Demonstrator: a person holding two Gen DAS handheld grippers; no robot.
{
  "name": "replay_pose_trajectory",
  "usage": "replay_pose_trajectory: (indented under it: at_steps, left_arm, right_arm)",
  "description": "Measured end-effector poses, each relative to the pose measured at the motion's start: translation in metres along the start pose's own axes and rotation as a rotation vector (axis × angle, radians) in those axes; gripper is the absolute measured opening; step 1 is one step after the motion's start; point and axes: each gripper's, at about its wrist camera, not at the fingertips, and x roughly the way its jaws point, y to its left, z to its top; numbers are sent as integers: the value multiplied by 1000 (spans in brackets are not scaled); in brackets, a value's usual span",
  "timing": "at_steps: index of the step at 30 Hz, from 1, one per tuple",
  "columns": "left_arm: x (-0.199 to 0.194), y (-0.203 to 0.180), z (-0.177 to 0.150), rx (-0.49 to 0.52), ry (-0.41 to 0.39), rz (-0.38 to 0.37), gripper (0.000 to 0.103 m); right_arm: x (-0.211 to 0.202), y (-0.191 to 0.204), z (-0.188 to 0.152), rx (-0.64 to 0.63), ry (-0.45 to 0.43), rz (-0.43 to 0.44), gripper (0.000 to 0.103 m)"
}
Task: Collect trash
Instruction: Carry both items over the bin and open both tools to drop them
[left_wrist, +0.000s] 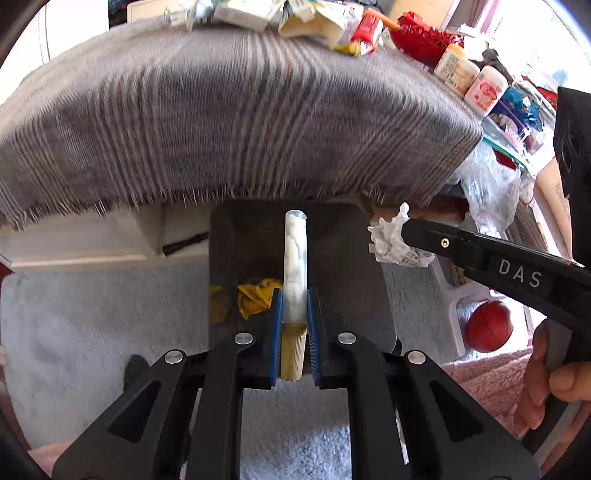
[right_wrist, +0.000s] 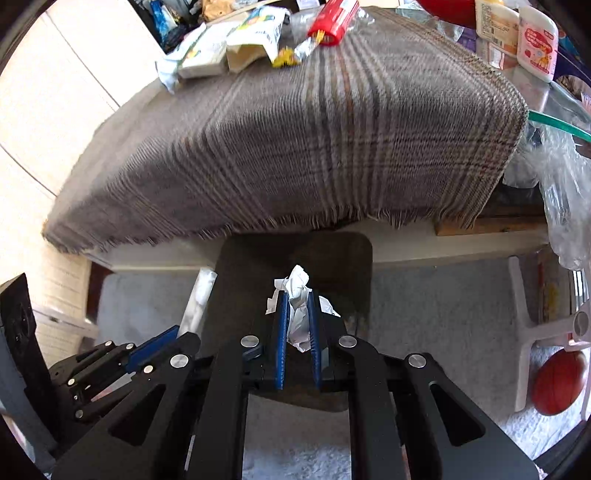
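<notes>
A grey checked cloth (left_wrist: 236, 122) drapes over a table, its fringe hanging above a dark bin (left_wrist: 340, 251) that stands on pale carpet (left_wrist: 92, 325). More rubbish (right_wrist: 236, 40) is still piled at the table's far edge.

The left gripper (left_wrist: 295, 314) pinches a clear tube (left_wrist: 294, 266) stuffed with white material, poised over the bin, where a yellow wrapper (left_wrist: 256, 295) already lies. The right gripper (right_wrist: 297, 325) is clamped on a crumpled white paper (right_wrist: 299, 295), also above the bin.

Risks, as I judge them: the long tube could tip out over the rim if released off-centre, and the light paper could cling to the pads or drift onto the carpet.

One tong arm reads "DAS". The lettering on the jars (left_wrist: 484, 90) beside the cloth is too small to read.
</notes>
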Motion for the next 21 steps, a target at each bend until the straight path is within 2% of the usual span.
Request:
replay_pose_trajectory:
  at_steps: [5,11,14,16,17,18,19,21]
  left_arm:
    - [17,-4,-1,8,45,-22,12]
    - [28,0,4,-19,78,-22,12]
    - [29,0,4,-20,79,-22,24]
    - [28,0,4,-8,74,-9,31]
    - [27,0,4,-3,72,-1,34]
    - [26,0,4,-4,70,1,39]
    - [25,1,4,-6,68,2,41]
    - [22,2,4,-2,59,15,52]
  right_arm:
    - [16,4,-6,-27,43,-21,13]
    - [26,0,-1,9,73,15,15]
    - [30,-1,1,22,77,23,17]
    - [31,-2,2,27,78,21,21]
    - [32,-2,3,28,78,20,27]
    - [32,-2,4,31,77,19,41]
    - [31,-2,4,35,75,21,47]
    - [29,-3,6,35,60,14,55]
